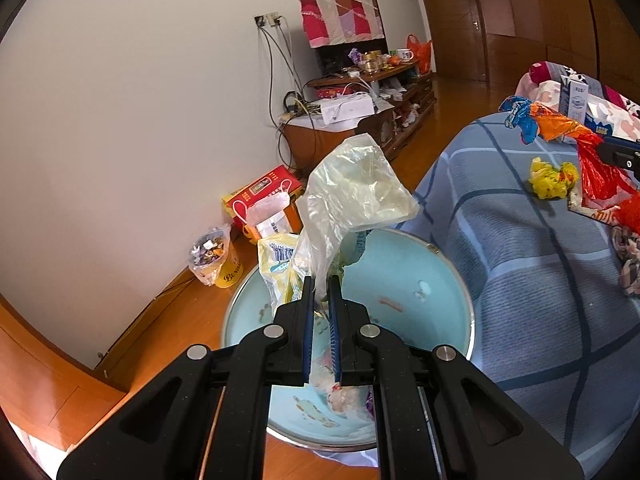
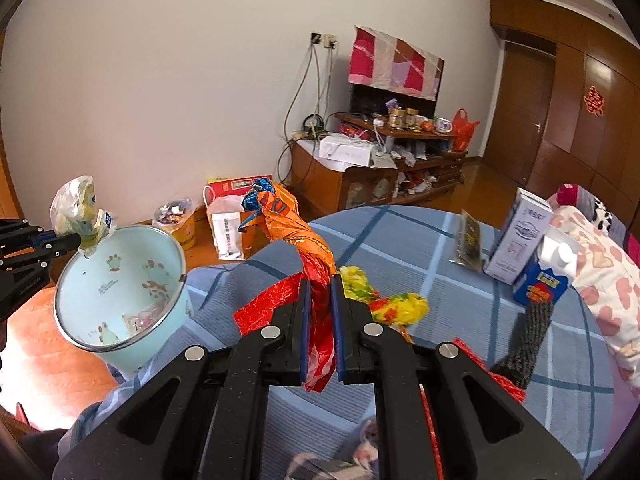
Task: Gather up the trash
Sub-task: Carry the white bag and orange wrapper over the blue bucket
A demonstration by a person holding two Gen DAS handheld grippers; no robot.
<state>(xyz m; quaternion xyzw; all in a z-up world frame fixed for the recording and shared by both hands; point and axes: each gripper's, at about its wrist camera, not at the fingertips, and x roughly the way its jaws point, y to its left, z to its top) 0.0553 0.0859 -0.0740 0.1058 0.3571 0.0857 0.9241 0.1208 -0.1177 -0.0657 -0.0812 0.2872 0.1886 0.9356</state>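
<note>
A: Which step is this?

B: Mid-collection, I'd judge. The left hand-held gripper point(image 1: 321, 292) is pinched nearly closed on a clear plastic bag point(image 1: 352, 192), held right above the pale blue bin point(image 1: 452, 276). The bin already holds a few scraps.

A: And the right?

B: The right hand-held gripper point(image 2: 320, 292) is clamped on a red-and-orange wrapper point(image 2: 298, 232), lifted over the blue checked bed point(image 2: 400, 236). The bin sits at its nine o'clock.

A: Next move?

B: Probably the left lets go over the bin, then the right swings across. A yellow crumpled wrapper point(image 2: 394, 306) lies on the bed at one o'clock, uncollected.

A: Any writing?

B: A red double-happiness cutout point(image 2: 595, 101) on the far wardrobe; the box labels are too blurred.
</note>
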